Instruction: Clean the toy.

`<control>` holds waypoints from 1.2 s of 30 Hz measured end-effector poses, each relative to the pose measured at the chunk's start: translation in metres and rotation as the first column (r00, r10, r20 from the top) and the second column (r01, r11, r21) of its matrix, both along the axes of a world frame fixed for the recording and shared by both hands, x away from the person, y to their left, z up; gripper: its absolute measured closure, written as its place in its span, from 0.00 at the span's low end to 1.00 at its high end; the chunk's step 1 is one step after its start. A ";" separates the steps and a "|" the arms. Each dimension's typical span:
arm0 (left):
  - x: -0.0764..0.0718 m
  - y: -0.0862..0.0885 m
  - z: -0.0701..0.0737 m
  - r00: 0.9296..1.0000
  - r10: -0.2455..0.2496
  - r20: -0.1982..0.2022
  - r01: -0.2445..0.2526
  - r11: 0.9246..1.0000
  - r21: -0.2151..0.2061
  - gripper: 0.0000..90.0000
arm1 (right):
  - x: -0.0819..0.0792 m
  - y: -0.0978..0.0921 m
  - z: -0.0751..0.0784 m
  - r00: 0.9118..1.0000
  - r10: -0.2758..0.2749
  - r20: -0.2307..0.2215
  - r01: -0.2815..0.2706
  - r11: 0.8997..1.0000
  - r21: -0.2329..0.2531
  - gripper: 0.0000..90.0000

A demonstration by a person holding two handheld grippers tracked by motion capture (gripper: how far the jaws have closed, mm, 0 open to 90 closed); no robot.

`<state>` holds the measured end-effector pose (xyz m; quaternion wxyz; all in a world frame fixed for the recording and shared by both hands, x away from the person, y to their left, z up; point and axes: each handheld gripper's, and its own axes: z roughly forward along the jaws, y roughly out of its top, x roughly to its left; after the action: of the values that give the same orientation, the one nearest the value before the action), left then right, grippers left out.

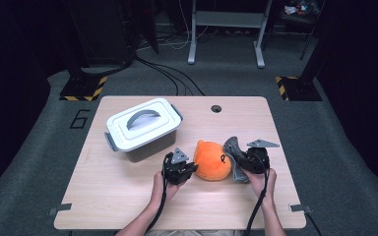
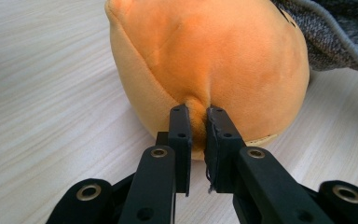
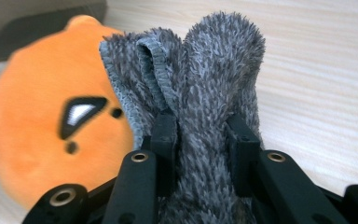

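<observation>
near the table's front edge, the person's two hands come in and hold the tools. the left tool sits just left of the orange plush toy, and in the left gripper view its jaws are pinched together on a small fold of the toy's fabric, low on the side facing it. the toy rests on the table a little toward the front edge and right of the middle. the right tool is just right of the toy, and in the right gripper view its jaws are clamped on a bunched grey fuzzy cloth, which stands up between them and leans against the toy's face side. the cloth touches the toy's right side in the high view. farther back, toward the table's rear left corner, stands a white lidded box with a grey handle on its lid and grey latches at its ends, well apart from the toy. a small round hole sits near the table's rear edge.
</observation>
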<state>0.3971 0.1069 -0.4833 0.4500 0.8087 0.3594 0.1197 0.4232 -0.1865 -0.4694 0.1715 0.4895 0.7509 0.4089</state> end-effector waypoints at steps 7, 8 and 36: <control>0.000 0.000 0.000 1.000 -0.001 0.004 0.001 1.000 0.000 0.90 | 0.003 -0.006 -0.014 0.999 -0.026 -0.044 0.027 1.000 0.009 0.77; 0.000 0.000 0.000 1.000 -0.001 0.004 0.001 1.000 0.000 0.90 | 0.003 -0.006 -0.014 0.999 -0.026 -0.043 0.027 1.000 0.014 0.77; -0.001 -0.004 0.004 1.000 -0.003 0.011 0.003 1.000 0.019 0.89 | 0.005 0.092 0.052 0.978 0.198 0.069 -0.192 0.978 -0.077 0.76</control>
<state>0.3959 0.1026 -0.4791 0.4446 0.8127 0.3544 0.1270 0.4284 -0.0949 -0.4173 0.1762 0.3911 0.8020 0.4158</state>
